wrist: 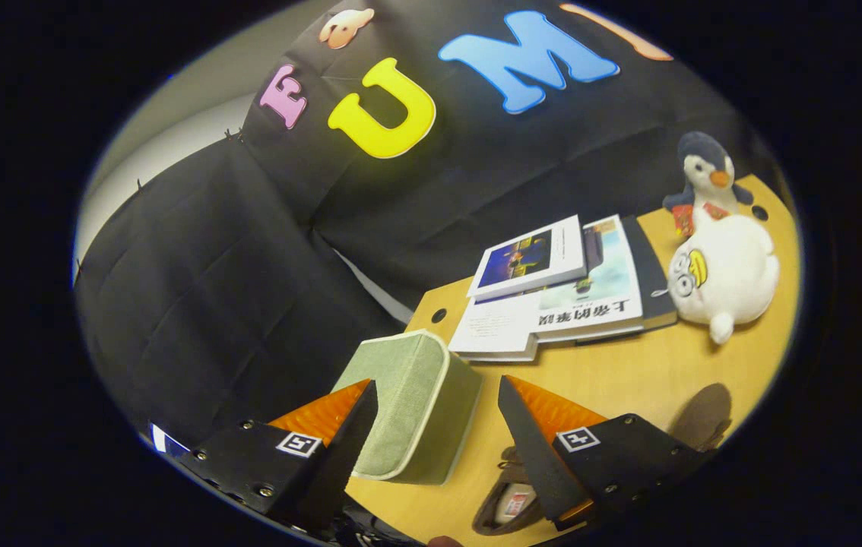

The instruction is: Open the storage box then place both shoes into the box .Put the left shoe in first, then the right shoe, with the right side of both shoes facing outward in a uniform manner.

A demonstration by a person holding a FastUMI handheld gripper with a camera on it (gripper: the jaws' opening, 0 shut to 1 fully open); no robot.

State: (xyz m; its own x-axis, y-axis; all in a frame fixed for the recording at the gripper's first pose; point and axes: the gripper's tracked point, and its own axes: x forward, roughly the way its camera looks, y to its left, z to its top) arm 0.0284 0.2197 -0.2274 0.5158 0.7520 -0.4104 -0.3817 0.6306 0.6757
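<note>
Green fabric box (408,403) stands near the desk (629,380) corner, lid seemingly closed, between the parted, empty jaws of the gripper (437,425). One shoe (511,497) lies just below the right finger; another (701,416) sits toward the desk's near edge. Opening the box looks to be the step in hand: next, catch the lid's edge and lift.

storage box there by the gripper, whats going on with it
A person's handheld gripper is open, with the green fabric storage box sitting between its fingers on the wooden table; neither finger clearly presses on it. The box looks closed. One brown shoe lies just below the fingers, another off to the side. Books and two plush toys sit beyond.
</note>
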